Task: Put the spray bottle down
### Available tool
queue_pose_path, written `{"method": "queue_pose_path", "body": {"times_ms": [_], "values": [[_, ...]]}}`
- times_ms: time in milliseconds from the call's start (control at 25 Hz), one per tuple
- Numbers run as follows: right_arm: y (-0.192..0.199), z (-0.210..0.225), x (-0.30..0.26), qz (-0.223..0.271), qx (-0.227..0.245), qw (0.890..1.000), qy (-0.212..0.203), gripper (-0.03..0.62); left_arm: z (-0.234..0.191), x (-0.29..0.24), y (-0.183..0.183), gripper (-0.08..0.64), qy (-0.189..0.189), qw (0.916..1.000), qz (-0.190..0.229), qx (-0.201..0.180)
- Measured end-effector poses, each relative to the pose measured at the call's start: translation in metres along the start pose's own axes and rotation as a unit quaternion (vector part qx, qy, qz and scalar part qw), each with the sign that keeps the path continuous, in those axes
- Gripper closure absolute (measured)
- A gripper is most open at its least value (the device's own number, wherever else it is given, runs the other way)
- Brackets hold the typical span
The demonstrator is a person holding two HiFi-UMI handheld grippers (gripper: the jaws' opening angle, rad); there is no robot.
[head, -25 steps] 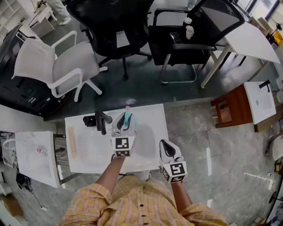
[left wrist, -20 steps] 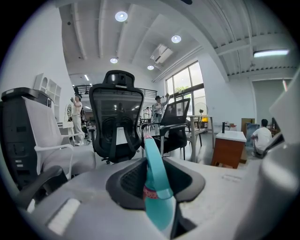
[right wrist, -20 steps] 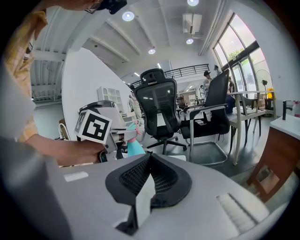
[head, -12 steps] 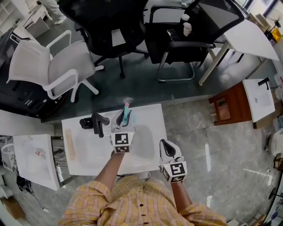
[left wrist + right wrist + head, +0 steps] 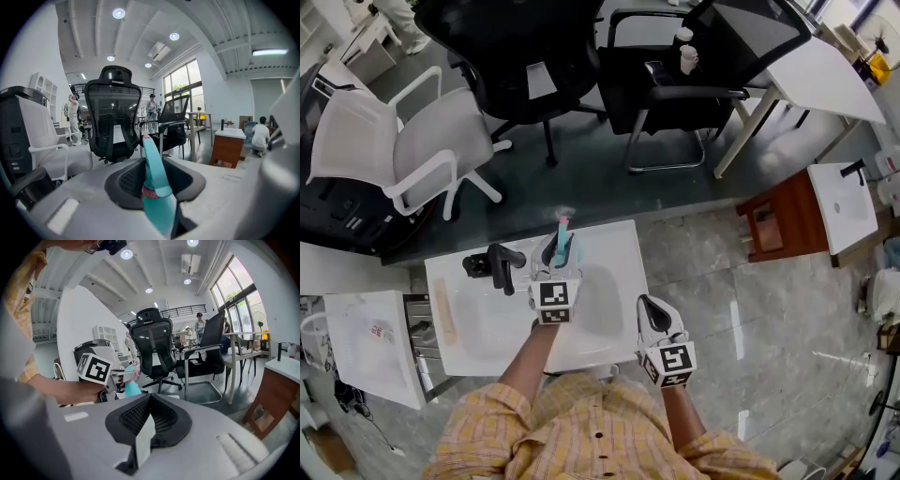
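Observation:
A teal spray bottle (image 5: 566, 247) with a pink tip stands upright on the far part of the white table (image 5: 614, 277). It sits between the jaws of my left gripper (image 5: 559, 255), which are opening while their pads still touch its sides. In the left gripper view the spray bottle (image 5: 157, 197) fills the gap of the left gripper (image 5: 154, 176). My right gripper (image 5: 651, 309) hangs at the table's near right corner, shut on nothing. From the right gripper view, my right gripper (image 5: 149, 417) looks toward the spray bottle (image 5: 131, 389).
A black handled tool (image 5: 493, 265) lies left of the bottle, and a wooden strip (image 5: 443, 306) lies along the table's left edge. A white chair (image 5: 403, 141) and black chairs (image 5: 534, 66) stand beyond the table. A brown cabinet (image 5: 773, 230) stands to the right.
The left gripper with the bottle has shifted slightly forward and down over the table. The right gripper has kept still.

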State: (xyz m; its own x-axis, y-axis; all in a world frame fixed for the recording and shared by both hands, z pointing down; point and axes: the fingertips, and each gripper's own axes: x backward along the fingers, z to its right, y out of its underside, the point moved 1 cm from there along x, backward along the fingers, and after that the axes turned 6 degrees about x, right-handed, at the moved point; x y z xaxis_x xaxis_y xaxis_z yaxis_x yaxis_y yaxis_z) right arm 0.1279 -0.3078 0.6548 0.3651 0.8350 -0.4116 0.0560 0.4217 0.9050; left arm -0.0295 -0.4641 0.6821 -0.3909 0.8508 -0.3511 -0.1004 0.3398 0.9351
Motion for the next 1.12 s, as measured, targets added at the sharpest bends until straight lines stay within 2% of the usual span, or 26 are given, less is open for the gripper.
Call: {"method": "queue_pose_path", "body": {"times_ms": [280,800,1120], "values": [[-0.004,0.000,0.007,0.001,0.003,1.000,0.005,0.592,0.002,0.002,-0.001,0.410,-0.006,1.0000,-0.006,0.001],[-0.018,-0.026,0.029,0.021,0.018,0.999,-0.020,0.592,-0.003,0.038,-0.019,0.387,-0.045,0.9990,0.009,-0.002],[-0.029,-0.037,0.045,0.036,0.019,0.999,-0.029,0.592,0.000,0.077,-0.028,0.387,-0.067,0.9973,0.012,0.028]]}}
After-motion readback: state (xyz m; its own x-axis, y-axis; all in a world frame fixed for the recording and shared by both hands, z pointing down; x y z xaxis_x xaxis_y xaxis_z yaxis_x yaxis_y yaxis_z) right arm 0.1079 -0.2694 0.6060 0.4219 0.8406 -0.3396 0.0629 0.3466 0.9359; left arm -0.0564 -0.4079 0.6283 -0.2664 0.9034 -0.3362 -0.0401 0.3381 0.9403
